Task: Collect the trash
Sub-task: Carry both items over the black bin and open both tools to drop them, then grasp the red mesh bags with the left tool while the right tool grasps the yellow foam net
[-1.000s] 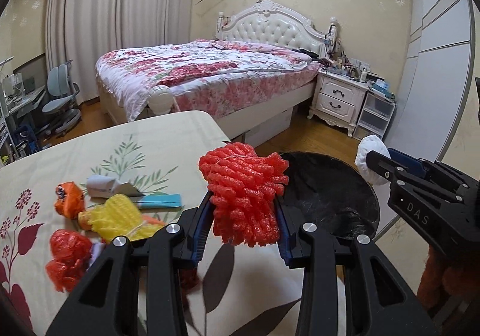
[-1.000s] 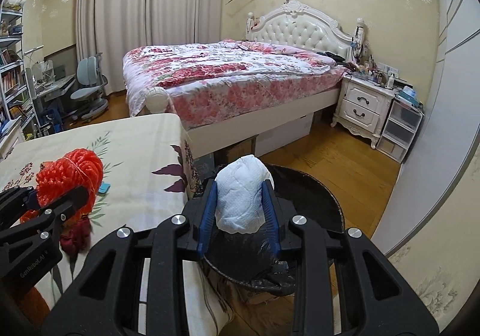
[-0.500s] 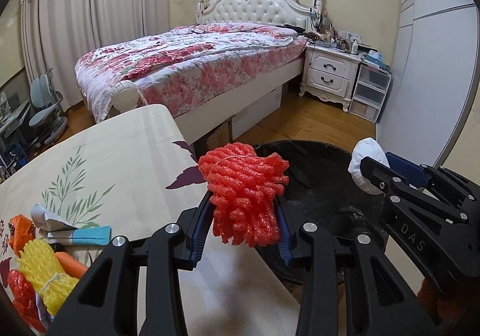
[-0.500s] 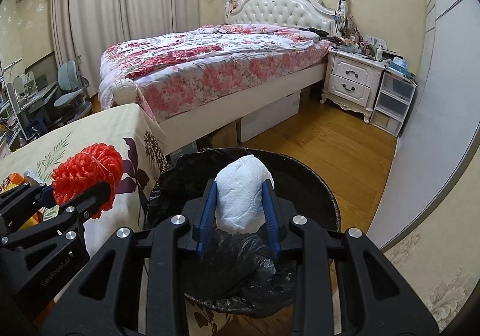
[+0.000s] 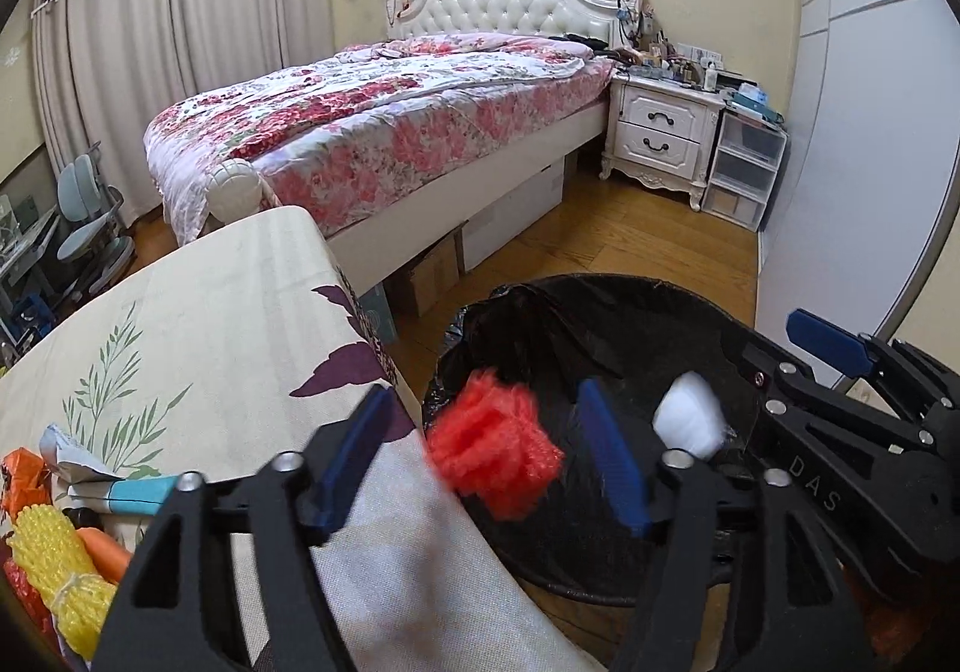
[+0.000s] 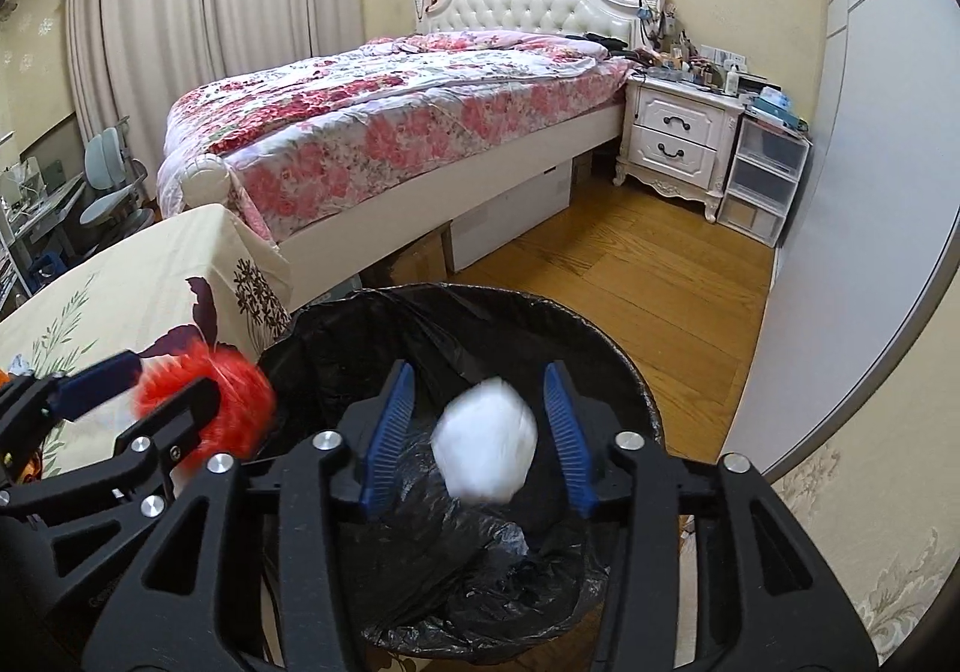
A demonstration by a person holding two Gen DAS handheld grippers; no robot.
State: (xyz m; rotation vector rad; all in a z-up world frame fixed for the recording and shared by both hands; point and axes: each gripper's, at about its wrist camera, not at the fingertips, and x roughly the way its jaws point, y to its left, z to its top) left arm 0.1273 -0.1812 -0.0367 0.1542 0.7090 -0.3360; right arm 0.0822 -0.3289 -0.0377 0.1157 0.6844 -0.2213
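Observation:
A black bin with a black liner [image 5: 600, 312] [image 6: 618, 366] stands on the floor beside the table. My left gripper [image 5: 486, 462] is open over the bin's left rim; a blurred red foam net [image 5: 495, 459] [image 6: 210, 408] is loose between its jaws, falling. My right gripper [image 6: 480, 432] is open over the bin; a blurred white crumpled wad [image 6: 485, 450] [image 5: 687, 423] is loose between its jaws, falling into the liner. The right gripper also shows in the left wrist view [image 5: 840, 390].
The table with a floral cloth [image 5: 210, 324] holds a yellow foam net [image 5: 54, 576], orange-red wrappers [image 5: 24, 483] and a white-and-teal packet [image 5: 120, 489] at its left. A bed [image 5: 384, 120], nightstand [image 5: 660, 132] and wood floor lie beyond.
Both grippers have opened and let go: the red foam net and the white wad now drop toward the bin. Both grippers moved further over the bin.

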